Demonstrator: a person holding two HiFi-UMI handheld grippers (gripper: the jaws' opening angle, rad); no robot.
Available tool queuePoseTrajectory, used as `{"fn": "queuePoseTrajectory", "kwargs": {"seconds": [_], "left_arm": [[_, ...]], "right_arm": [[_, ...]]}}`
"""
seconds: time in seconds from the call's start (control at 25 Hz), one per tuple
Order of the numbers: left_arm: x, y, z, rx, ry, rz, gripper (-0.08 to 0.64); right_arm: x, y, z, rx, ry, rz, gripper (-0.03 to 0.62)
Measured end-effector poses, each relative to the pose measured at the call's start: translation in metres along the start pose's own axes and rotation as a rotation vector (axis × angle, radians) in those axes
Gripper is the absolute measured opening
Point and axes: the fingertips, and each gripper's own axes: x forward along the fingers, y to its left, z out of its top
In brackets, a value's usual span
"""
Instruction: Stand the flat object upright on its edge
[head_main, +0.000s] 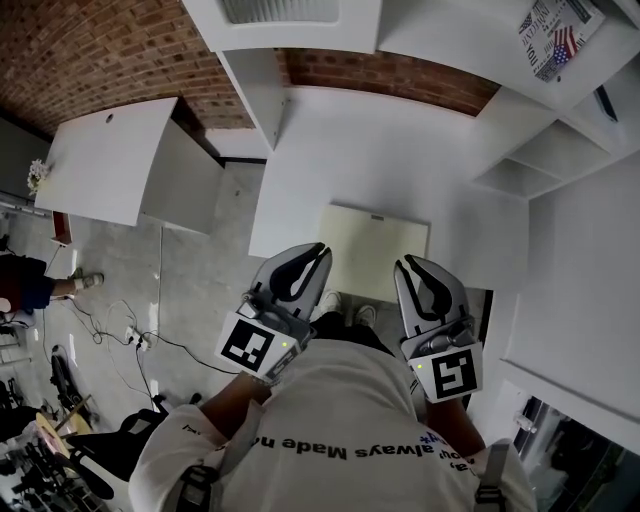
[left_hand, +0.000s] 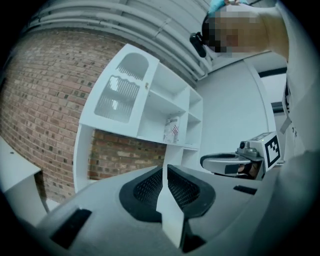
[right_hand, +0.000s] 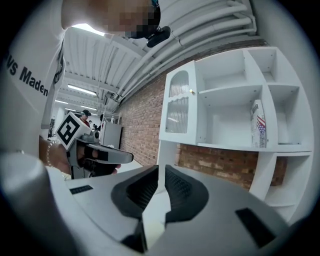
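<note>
A pale cream flat board (head_main: 375, 248) lies flat on the white table (head_main: 340, 150), near its front edge. My left gripper (head_main: 318, 250) points level at the board's near left corner, and its jaws are shut. In the left gripper view, the left gripper (left_hand: 164, 167) shows its tips together, with only white surface in the gap behind them. My right gripper (head_main: 408, 266) is at the board's near right edge, also shut. The right gripper view shows the right gripper (right_hand: 160, 168) with pale surface under its closed tips. I cannot see either one gripping the board.
White shelving (head_main: 560, 150) stands at the table's right, with a flag-printed book (head_main: 558, 35) on a shelf. A brick wall (head_main: 90, 50) runs behind. A second white table (head_main: 110, 160) stands to the left. Cables (head_main: 130, 335) lie on the floor beside me.
</note>
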Motion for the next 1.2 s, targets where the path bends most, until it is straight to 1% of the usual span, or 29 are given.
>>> {"fn": "queuePoseTrajectory", "kwargs": {"seconds": [0.12, 0.2, 0.24, 0.32, 0.44, 0.52, 0.68, 0.8, 0.92, 1.04, 1.2], "left_arm": [[0.001, 0.005, -0.017, -0.046, 0.035, -0.002, 0.031], [0.002, 0.010, -0.033, -0.068, 0.072, 0.010, 0.033], [0.003, 0.013, -0.043, -0.082, 0.092, 0.017, 0.046], [0.005, 0.016, -0.066, -0.115, 0.139, 0.023, 0.061], [0.006, 0.021, -0.109, -0.189, 0.223, 0.021, 0.077], [0.005, 0.026, -0.136, -0.232, 0.271, 0.024, 0.096], [0.004, 0.035, -0.184, -0.319, 0.338, 0.031, 0.124], [-0.001, 0.041, -0.215, -0.351, 0.382, 0.048, 0.151], [-0.007, 0.047, -0.245, -0.395, 0.424, 0.068, 0.166], [-0.013, 0.053, -0.278, -0.457, 0.470, 0.083, 0.190], [-0.024, 0.058, -0.325, -0.529, 0.545, 0.093, 0.219]], "right_arm": [[0.000, 0.001, -0.012, -0.031, 0.026, 0.012, 0.040], [0.001, 0.002, -0.026, -0.017, 0.052, 0.031, 0.040], [0.001, 0.003, -0.035, -0.014, 0.069, 0.043, 0.040], [0.001, 0.005, -0.057, -0.025, 0.130, 0.063, 0.044], [-0.002, 0.009, -0.095, -0.032, 0.241, 0.079, 0.074], [-0.001, 0.013, -0.118, -0.026, 0.294, 0.086, 0.090], [0.004, 0.019, -0.163, -0.024, 0.343, 0.115, 0.140], [0.003, 0.028, -0.191, -0.043, 0.386, 0.137, 0.173], [0.000, 0.039, -0.216, -0.069, 0.430, 0.159, 0.197], [0.000, 0.048, -0.239, -0.084, 0.447, 0.170, 0.220], [-0.001, 0.062, -0.270, -0.117, 0.493, 0.206, 0.236]]}}
